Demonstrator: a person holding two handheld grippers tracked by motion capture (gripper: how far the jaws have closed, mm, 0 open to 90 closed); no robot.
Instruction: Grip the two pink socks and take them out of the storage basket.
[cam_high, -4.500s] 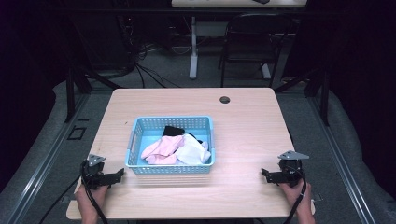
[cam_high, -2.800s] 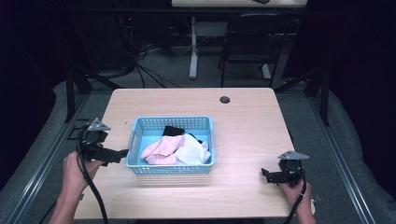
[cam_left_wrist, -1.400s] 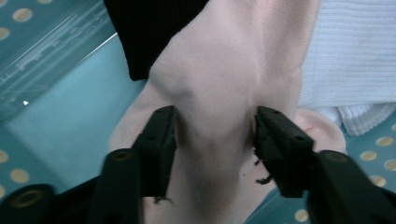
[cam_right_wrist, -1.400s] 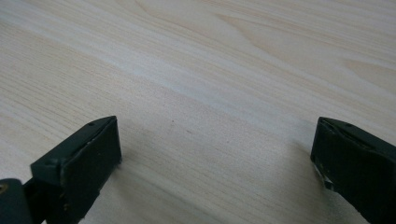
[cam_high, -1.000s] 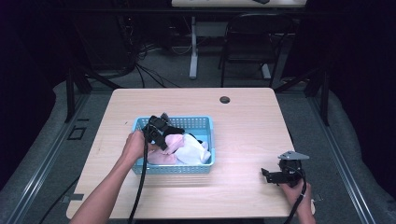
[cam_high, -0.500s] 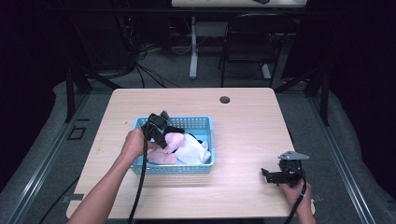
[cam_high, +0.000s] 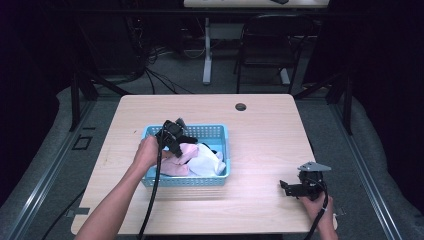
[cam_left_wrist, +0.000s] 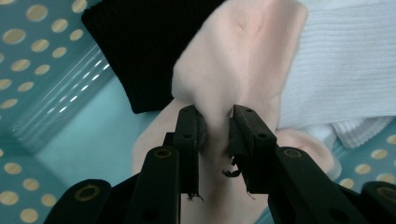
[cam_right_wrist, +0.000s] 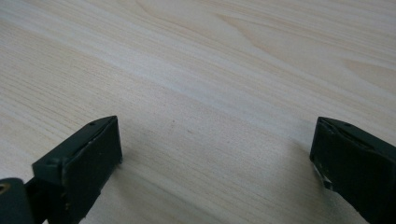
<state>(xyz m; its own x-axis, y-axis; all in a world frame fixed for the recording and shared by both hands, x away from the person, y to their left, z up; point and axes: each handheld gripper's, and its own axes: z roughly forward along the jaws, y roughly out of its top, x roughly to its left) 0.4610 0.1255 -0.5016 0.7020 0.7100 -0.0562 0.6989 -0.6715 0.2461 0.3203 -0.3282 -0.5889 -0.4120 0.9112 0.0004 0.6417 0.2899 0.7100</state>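
— Where's the pink sock?
— In the blue basket, counter centre, pinched by the left claw.
— The right claw?
— At five o'clock, jaws wide, holding nothing.

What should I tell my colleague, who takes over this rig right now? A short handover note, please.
Left gripper: down in the blue basket, jaws shut on the pink cloth; not lifted out yet.
Right gripper: jaws wide open and holding nothing, low over the bare wooden table near its front right corner.
Things: the pink cloth, a black cloth and a white ribbed cloth all lie in the basket, overlapping.
Done: grasp on the pink cloth.
Left: probably lifting it out and setting it on the table, then the other cloths.
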